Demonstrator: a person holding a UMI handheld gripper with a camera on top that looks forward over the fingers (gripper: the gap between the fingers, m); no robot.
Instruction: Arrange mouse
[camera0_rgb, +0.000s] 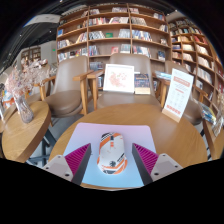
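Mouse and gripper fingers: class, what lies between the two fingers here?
In the gripper view, the mouse sits on the mouse mat between the fingers of the open gripper.

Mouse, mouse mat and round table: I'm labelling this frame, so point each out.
mouse (111, 152), gripper view, its top shell, between the open fingers.
mouse mat (122, 133), gripper view, bare patch beyond the mouse.
round table (175, 130), gripper view, bare wooden top.

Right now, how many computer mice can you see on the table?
1. The mouse, white with orange trim, lies on the pale mat on the round wooden table, between the tool's open fingers, with gaps either side. No other is visible; the table's far side could hide one.
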